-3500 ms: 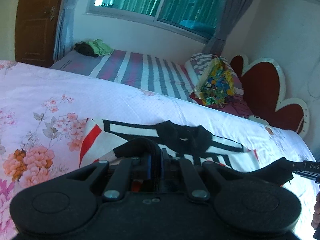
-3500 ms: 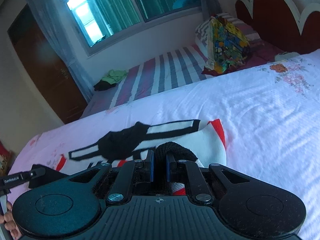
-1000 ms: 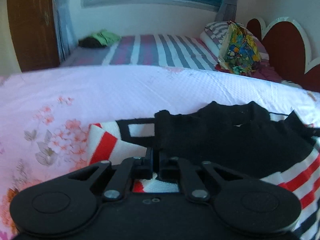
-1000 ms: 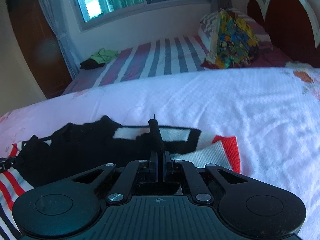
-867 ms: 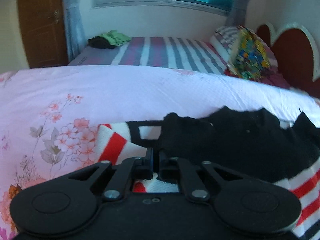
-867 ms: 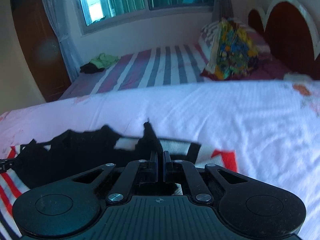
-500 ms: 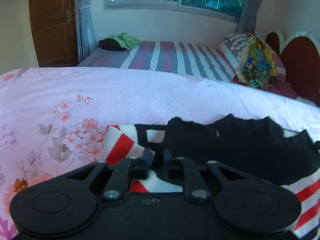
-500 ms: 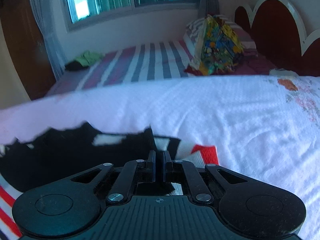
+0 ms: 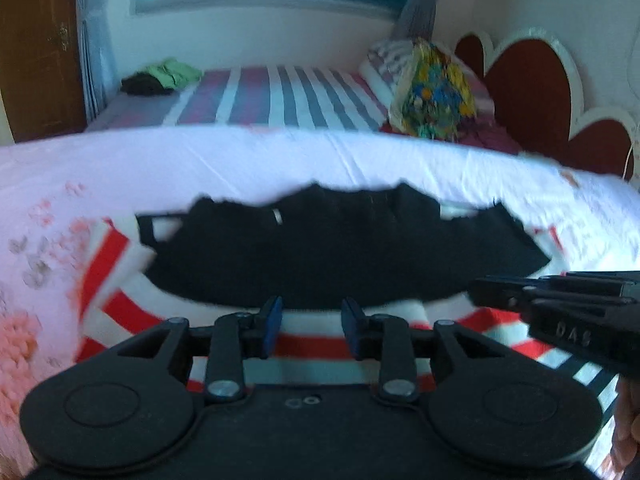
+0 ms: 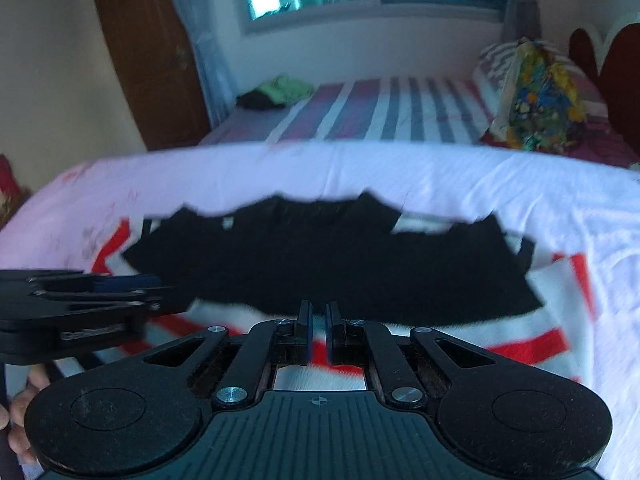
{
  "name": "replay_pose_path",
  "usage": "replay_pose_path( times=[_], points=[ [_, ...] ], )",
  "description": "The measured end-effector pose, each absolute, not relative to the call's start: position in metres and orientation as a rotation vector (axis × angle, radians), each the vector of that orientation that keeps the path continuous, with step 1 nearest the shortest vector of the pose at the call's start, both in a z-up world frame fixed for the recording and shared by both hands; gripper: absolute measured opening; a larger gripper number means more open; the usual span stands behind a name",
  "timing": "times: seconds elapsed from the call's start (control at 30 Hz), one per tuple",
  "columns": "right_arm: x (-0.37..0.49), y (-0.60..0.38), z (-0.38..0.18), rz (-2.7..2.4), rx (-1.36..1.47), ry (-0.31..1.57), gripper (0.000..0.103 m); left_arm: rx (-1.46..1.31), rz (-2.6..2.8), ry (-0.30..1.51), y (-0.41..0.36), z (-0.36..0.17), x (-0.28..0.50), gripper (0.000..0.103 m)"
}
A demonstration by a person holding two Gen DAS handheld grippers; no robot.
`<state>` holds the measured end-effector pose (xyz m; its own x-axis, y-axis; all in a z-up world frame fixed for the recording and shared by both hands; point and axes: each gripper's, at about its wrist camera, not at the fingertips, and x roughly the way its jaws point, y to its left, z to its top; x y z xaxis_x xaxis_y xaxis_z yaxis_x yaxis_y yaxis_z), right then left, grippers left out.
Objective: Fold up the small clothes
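Observation:
A small black garment lies spread flat on a red, white and black striped cloth on the pink floral bed. It also shows in the right wrist view. My left gripper is open and empty just in front of the garment's near edge. My right gripper has its jaws a narrow gap apart with nothing between them, at the garment's near edge. Each gripper shows from the side in the other's view: the right one and the left one.
The floral bedsheet stretches beyond the garment. A second bed with a striped cover stands behind, with a colourful pillow and a green and black clothes pile. A red headboard is at the right, a wooden door at the left.
Both grippers let go of the black garment's edge and drew back toward me. The garment now lies flat over the striped cloth. The left jaws opened wide, the right only slightly.

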<state>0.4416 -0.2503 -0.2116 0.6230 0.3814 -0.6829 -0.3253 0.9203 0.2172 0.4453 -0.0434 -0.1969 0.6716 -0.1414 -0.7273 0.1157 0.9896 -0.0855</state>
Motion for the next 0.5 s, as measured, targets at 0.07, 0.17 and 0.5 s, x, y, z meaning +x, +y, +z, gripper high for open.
replay_pose_path(
  times=[0.07,0.17,0.5],
  points=[
    [0.439,-0.252,-0.219,0.38,0.04,0.803,0.004,-0.024,-0.126,0.845,-0.042,-0.207,0.445,0.036],
    [0.439,-0.271,-0.228,0.329,0.057,0.811,0.004,-0.007,-0.096,0.834,-0.033,-0.213,0.44,0.046],
    [0.427,-0.334,-0.233,0.177,0.073,0.821,0.004,0.044,-0.023,0.822,-0.005,-0.209,0.422,0.054]
  ],
)
